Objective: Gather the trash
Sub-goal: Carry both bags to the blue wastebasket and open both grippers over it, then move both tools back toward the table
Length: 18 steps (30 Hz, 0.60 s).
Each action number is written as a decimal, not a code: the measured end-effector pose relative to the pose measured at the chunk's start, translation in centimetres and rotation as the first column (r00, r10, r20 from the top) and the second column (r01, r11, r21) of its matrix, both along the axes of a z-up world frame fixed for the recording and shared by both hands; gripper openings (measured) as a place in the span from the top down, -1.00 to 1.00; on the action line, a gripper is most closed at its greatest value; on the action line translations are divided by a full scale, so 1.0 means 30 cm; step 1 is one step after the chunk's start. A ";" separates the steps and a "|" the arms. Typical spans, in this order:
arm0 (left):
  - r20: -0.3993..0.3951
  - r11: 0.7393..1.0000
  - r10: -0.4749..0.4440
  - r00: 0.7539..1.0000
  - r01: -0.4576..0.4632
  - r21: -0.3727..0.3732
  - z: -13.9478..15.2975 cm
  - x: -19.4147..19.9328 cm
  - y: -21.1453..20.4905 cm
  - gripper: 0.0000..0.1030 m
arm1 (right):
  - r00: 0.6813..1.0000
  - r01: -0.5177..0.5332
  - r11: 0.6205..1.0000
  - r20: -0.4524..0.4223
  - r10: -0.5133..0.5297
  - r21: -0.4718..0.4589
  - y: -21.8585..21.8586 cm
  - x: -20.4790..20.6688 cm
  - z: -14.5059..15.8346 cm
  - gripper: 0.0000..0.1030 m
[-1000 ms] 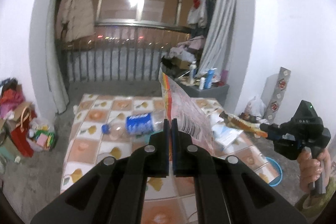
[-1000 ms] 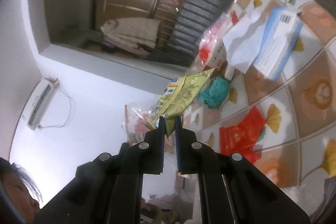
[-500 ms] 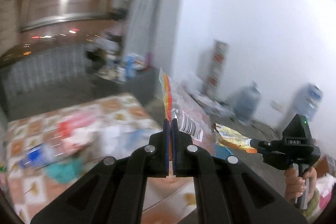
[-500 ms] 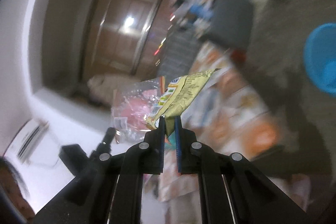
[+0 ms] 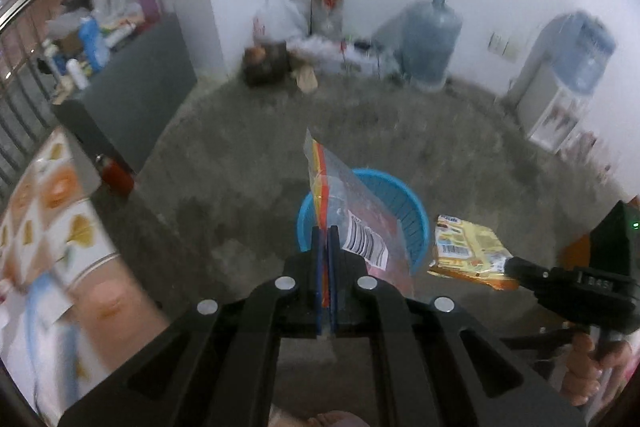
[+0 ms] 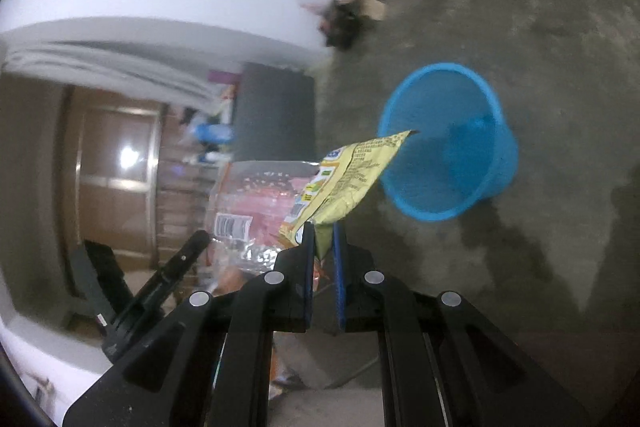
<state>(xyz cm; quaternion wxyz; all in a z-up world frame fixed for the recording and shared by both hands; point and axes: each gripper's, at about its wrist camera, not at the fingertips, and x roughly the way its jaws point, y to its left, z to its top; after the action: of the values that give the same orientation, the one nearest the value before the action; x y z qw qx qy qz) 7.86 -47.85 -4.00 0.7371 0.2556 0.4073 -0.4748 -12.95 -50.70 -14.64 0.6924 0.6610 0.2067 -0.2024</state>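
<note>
My left gripper (image 5: 327,233) was clamped tight on the edge of a clear plastic wrapper (image 5: 352,211) with a barcode label and a red-and-yellow strip, its pads pressed together on the film so that the sheet stood up in front of the fingers. Seen from that wrist, the wrapper hung directly over the blue wastebasket (image 5: 404,211), which stood on the grey concrete floor (image 5: 248,147). My right gripper (image 6: 323,233) was likewise closed, pinching one corner of a yellow snack packet (image 6: 352,179); from its own camera the packet's far tip reached to the near rim of the blue wastebasket (image 6: 448,139), which looked empty as far as I could see through the blur. The right gripper (image 5: 520,269) and my hand (image 5: 588,367) on its handle showed just beside the basket, the yellow snack packet (image 5: 468,251) sticking out toward it. The tiled table (image 5: 60,211) lay off to the left edge.
</note>
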 end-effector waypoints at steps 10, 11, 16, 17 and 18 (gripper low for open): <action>0.029 0.985 -0.015 0.999 0.010 0.172 -0.315 0.029 -0.268 0.21 | 0.981 -0.022 0.995 -0.188 0.040 0.097 -0.196 0.153 -0.294 0.57; 0.038 0.984 -0.015 0.999 0.008 0.178 -0.326 0.031 -0.275 0.05 | 0.979 -0.031 0.992 -0.196 0.055 0.123 -0.209 0.169 -0.337 0.36; 0.035 0.991 -0.032 0.999 0.027 0.133 -0.296 -0.006 -0.231 -0.32 | 0.960 -0.002 0.987 -0.275 0.046 0.160 -0.224 0.151 -0.414 0.09; 0.033 0.992 -0.042 0.999 0.038 0.124 -0.279 -0.013 -0.218 -0.38 | 0.962 0.003 0.988 -0.270 0.039 0.155 -0.221 0.145 -0.404 0.04; 0.032 0.993 -0.052 0.998 0.049 0.110 -0.252 -0.023 -0.200 -0.43 | 0.964 0.003 0.990 -0.265 0.035 0.142 -0.212 0.137 -0.381 0.01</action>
<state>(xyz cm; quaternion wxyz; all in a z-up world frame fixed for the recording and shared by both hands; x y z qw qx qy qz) 7.17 -53.86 -11.57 0.7167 0.3140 0.4133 -0.4658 -8.83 -57.06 -26.06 0.6114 0.6733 0.3173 -0.2686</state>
